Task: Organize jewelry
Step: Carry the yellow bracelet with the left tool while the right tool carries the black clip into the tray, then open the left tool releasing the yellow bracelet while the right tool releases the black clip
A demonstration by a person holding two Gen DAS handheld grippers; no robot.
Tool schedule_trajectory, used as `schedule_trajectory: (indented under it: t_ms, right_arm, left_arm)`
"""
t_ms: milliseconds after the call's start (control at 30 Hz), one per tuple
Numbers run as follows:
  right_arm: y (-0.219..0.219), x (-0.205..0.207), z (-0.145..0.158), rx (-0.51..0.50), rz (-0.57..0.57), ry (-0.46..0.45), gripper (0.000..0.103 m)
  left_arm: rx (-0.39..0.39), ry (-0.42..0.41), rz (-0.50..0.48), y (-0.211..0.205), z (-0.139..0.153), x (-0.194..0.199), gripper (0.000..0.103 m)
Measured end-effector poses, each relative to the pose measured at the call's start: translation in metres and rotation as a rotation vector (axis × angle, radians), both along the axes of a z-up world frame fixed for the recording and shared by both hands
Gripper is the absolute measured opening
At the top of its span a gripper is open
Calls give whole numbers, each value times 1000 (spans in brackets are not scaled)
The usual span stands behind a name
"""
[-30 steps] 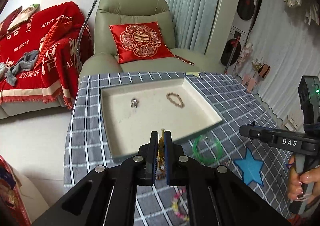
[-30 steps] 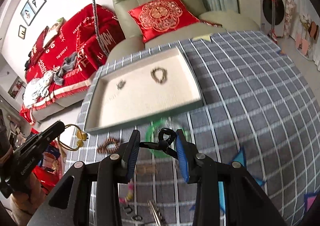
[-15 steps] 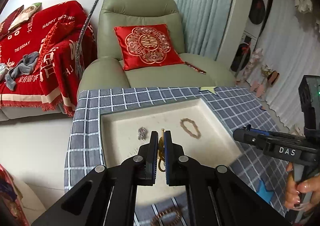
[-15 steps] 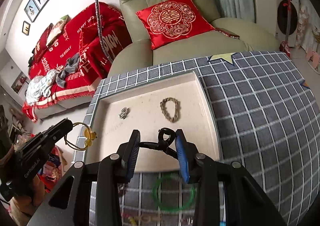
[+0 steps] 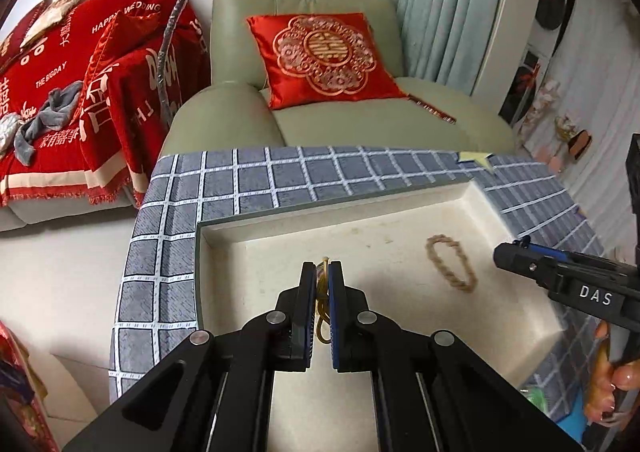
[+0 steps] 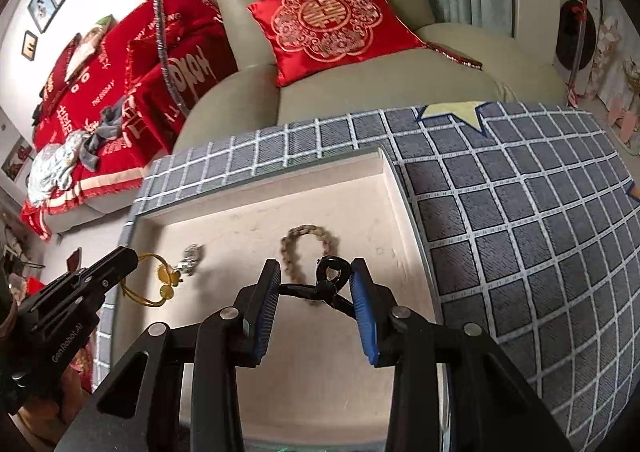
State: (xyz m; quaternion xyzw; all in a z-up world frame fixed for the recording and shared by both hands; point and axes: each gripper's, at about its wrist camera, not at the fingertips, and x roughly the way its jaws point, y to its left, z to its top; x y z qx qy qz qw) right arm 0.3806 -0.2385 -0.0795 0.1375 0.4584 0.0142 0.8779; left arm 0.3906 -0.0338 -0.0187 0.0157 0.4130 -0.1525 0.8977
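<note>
A shallow cream tray (image 5: pixel 400 197) (image 6: pixel 280 175) lies on the grey checked tablecloth. In it lie a brown beaded bracelet (image 5: pixel 450 268) (image 6: pixel 310 238) and a small silver piece (image 6: pixel 192 258). My left gripper (image 5: pixel 321 272) is shut on a yellow cord bracelet with amber beads (image 6: pixel 162 282) and holds it over the tray's left part; the cord shows between the pads (image 5: pixel 322 308). My right gripper (image 6: pixel 314 284) is shut on a black clasp piece (image 6: pixel 326 286) above the tray's middle. The right gripper also shows in the left wrist view (image 5: pixel 516 258).
A green armchair (image 5: pixel 320 63) with a red cushion (image 5: pixel 320 55) stands behind the table. A sofa with a red blanket (image 5: pixel 80 91) is at the left. The tablecloth (image 6: pixel 520 232) extends right of the tray. A green bangle edge (image 5: pixel 534 398) lies before the tray.
Both grippers have moved forward from the table's near side over the tray, each still holding its piece. The green bangle and other loose pieces have dropped behind, out of view.
</note>
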Motion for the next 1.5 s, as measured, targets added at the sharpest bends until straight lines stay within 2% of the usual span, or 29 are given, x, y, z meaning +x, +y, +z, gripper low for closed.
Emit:
schedule_trajectory:
  t_ms: [333, 567, 767, 833, 900, 1067, 1400, 1500]
  right_arm:
    - [7, 11, -35, -53, 16, 34, 39]
    - [7, 6, -36, -42, 21, 17, 42]
    - [11, 7, -35, 18, 43, 18, 63]
    - [12, 5, -33, 68, 44, 9, 75]
    - [12, 3, -29, 106, 41, -4, 80]
    - [8, -6, -18, 164, 34, -34, 81]
    - [-11, -28, -7, 299, -24, -57, 81]
    - [-15, -35, -6, 311, -39, -56, 81]
  left_arm:
    - [95, 50, 10, -9, -31, 9, 21]
    - [162, 65, 12, -17, -42, 9, 21]
    - [169, 75, 20, -17, -43, 10, 21]
    - [172, 68, 20, -16, -42, 9, 21]
    - [177, 59, 17, -17, -40, 8, 21]
    - [209, 4, 5, -22, -32, -1, 21]
    - [204, -18, 20, -21, -24, -3, 21]
    - [197, -32, 35, -19, -20, -6, 21]
